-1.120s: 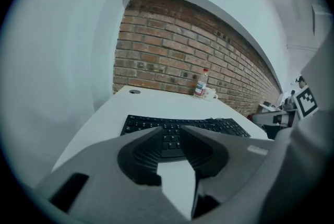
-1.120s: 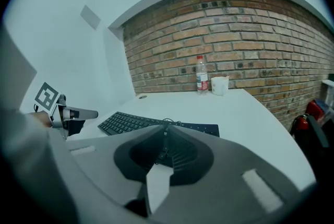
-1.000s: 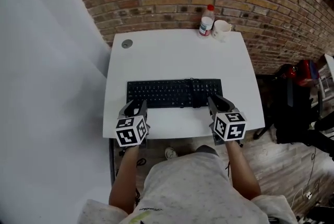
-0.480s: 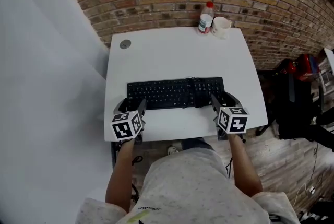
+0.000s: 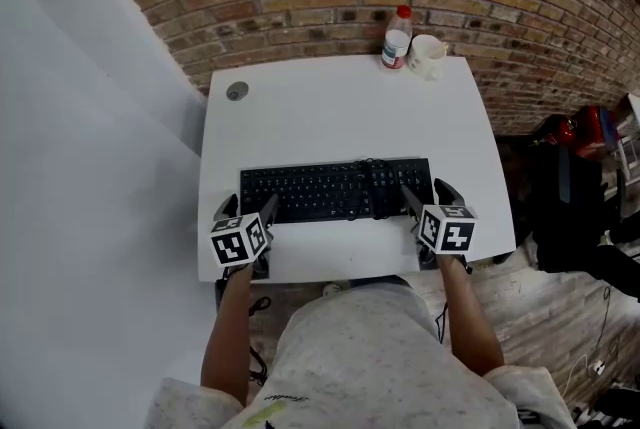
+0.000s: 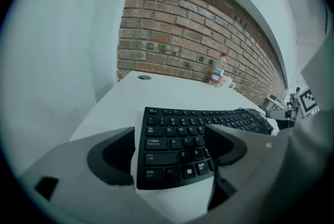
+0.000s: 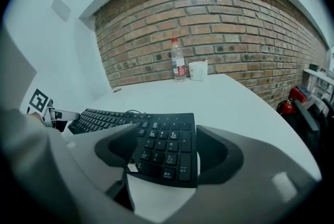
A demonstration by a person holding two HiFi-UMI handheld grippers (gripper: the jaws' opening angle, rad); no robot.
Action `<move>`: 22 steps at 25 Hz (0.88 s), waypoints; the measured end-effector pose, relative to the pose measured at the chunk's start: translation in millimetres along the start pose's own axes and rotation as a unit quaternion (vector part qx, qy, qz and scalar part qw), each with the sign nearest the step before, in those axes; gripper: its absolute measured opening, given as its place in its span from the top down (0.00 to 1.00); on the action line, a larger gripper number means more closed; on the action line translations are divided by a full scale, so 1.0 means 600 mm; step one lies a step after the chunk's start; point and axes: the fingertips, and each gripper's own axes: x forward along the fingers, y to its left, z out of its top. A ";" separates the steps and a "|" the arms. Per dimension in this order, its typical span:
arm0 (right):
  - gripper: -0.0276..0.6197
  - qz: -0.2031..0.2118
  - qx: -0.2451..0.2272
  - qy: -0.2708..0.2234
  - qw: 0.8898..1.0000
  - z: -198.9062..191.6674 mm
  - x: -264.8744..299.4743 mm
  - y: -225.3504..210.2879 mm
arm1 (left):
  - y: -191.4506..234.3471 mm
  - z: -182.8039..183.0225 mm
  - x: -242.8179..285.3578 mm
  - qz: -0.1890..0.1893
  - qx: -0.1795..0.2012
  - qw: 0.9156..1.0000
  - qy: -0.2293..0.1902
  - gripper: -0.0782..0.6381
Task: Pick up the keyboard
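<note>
Jaws on left gripper (image 5: 250, 209) and right gripper (image 5: 428, 197) are opening, straddling keyboard (image 5: 335, 191) ends mid-frame; we hold nothing yet.

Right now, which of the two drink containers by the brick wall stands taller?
The clear plastic bottle with the red cap; the white cup on its right is shorter and open-topped.

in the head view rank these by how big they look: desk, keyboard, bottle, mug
1. white rectangular desk
2. flat black keyboard
3. clear red-capped plastic bottle and white mug: about alike, not ranked
</note>
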 end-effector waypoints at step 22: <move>0.33 0.042 0.049 0.062 0.996 -0.020 0.070 -0.022 | 0.004 0.004 0.053 -0.019 -0.021 0.999 0.019 0.30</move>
